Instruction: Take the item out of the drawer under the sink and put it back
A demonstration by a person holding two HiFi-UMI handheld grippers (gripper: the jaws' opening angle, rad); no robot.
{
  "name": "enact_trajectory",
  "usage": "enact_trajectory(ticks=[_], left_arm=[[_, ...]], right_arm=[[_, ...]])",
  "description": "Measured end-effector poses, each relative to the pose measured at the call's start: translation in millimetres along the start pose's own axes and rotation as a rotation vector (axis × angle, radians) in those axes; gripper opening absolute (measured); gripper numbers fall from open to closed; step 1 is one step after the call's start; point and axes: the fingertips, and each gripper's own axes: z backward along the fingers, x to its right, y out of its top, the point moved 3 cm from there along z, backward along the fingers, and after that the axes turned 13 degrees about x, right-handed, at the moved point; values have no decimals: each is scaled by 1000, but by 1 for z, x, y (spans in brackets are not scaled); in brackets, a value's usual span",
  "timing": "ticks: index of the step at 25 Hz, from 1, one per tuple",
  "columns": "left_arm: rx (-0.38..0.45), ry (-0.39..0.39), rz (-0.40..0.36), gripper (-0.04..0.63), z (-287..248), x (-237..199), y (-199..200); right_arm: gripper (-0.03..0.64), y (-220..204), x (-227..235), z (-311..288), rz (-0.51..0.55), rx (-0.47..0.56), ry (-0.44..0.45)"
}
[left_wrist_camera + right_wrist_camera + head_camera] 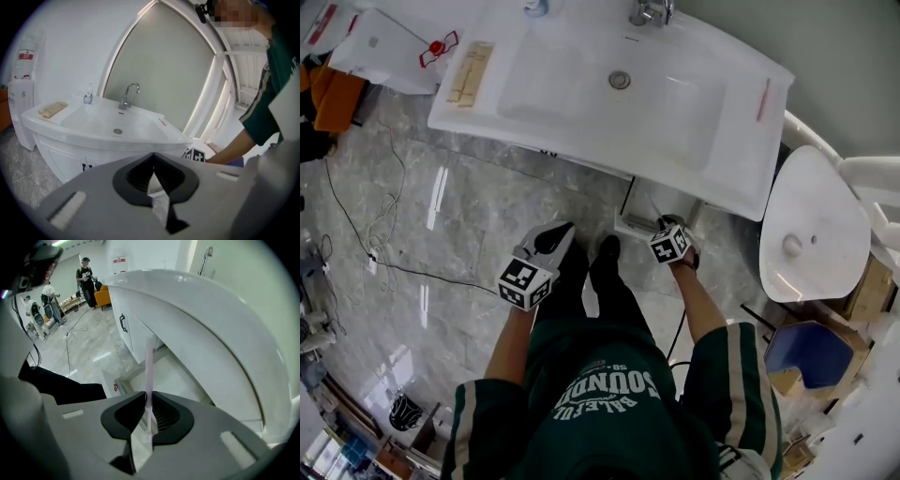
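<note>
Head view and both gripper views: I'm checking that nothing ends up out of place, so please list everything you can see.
sink: one, white, top centre
tap: one, chrome, at the sink's back edge
tan item: one, flat, on the sink's left ledge
red stick: one, on the sink's right ledge
drawer: one, white, open under the sink
toilet: one, white, lid down, right of the sink
floor: grey marble
bystanders: several, far off in the right gripper view
pink stick: one, pale, above the drawer
sweatshirt: one, green, on the person
left gripper: grey, fingers together, empty
right gripper: grey, clamped on the pink stick
</note>
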Motion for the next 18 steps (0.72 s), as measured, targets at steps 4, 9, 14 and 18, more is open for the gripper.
enact_trajectory(ticks=[4, 9, 14, 18], left_arm=[[20, 9, -8, 51, 5, 6, 8], [37, 2, -26, 51, 5, 10, 20], [75, -15, -70, 51, 2, 18, 46], [127, -25, -114, 51, -5, 19, 75]], right_arm=[[51, 8, -7, 31, -31, 57, -7], [51, 39, 0, 78, -114, 200, -51], [51, 80, 10, 140, -187, 379, -88], [51, 108, 25, 175, -196, 503, -119]])
